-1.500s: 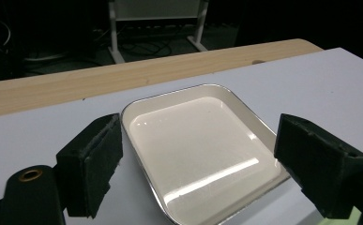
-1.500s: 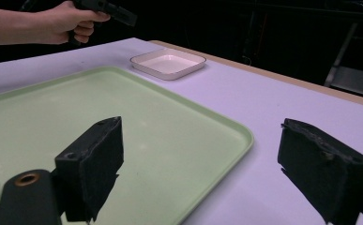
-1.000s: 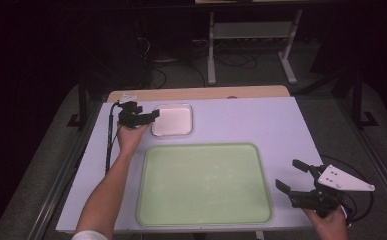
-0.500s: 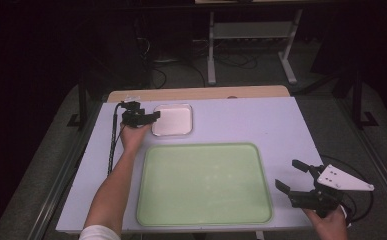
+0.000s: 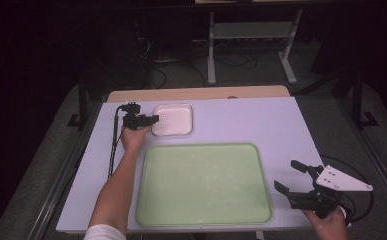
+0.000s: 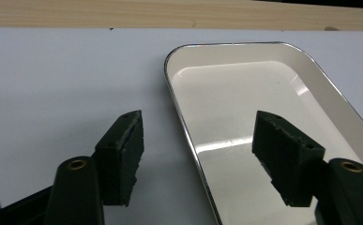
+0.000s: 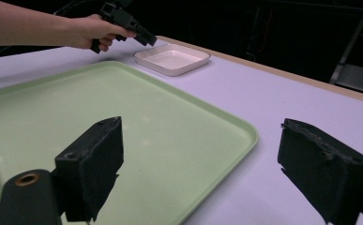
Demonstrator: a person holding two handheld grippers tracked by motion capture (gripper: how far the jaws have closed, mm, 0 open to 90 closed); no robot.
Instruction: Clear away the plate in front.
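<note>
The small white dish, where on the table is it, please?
The small white dish sits far-left in the high view, just beyond the green tray, its rim between the left gripper's jaws.

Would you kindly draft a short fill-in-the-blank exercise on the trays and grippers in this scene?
1. The left gripper has its jaws astride the rim of the small ____ tray.
2. The large tray nearer the person is pale ____.
3. The right gripper hovers beside the large tray with its jaws ____.
4. Both trays are ____ inside.

Missing words: white; green; open; empty
</note>
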